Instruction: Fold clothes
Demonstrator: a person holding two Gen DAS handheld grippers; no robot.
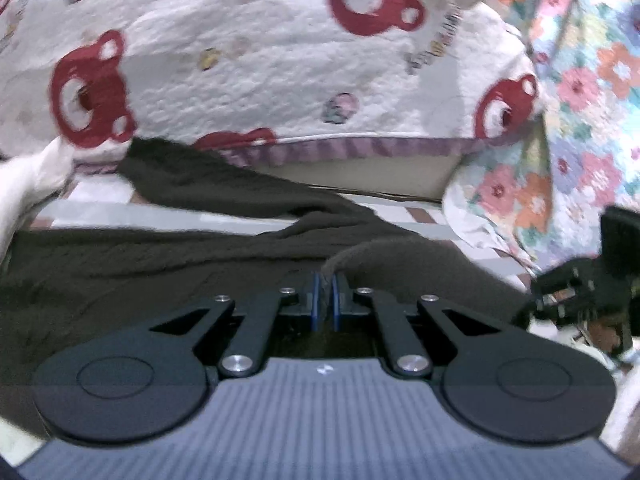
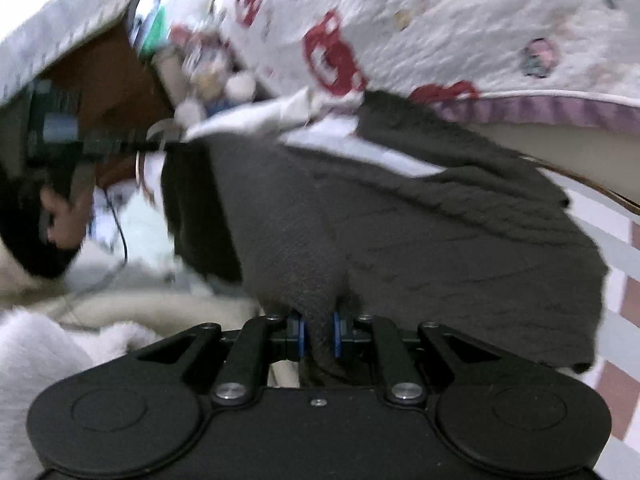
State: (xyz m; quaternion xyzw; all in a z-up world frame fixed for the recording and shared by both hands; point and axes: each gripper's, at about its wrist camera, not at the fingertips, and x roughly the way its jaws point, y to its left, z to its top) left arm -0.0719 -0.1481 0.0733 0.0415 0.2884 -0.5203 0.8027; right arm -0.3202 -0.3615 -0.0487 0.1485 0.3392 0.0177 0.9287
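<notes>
Sweater [image 1: 168, 248], dark olive knit, is the garment being folded; it lies spread on a checked surface [image 1: 160, 216] in front of a bear-print quilt [image 1: 260, 60] whose striped hem overhangs the sweater's far edge, with a floral cloth [image 1: 568, 112] to the right; judged step: both claws have picked up the near edge and are lifting it to carry a fold over the body of the knit. Left to right, left wrist view first: left gripper [image 1: 325, 300] is clenched, blue pads almost meeting, with a thin ridge of sweater edge pinched between them; the cloth rises in a small hump just beyond the tips; at the far right of this view the other claw shows dark and blurred, state unreadable from here. Right wrist view: right gripper [image 2: 319, 336] is grasping a thicker bunched fold of the same sweater [image 2: 440, 248], pads pressed on either side of it, jaws standing a little apart because of the bulk; a fleecy white cloth [image 2: 60, 352] lies to its left. To do the step well, I judge: keep both grips level and at even height so the edge stays straight; hold the span between the claws taut, not stretched; lift enough for the hem to clear the lower layer; lay the edge down parallel to the far edge before releasing; watch the thin left pinch, likeliest to slip.
</notes>
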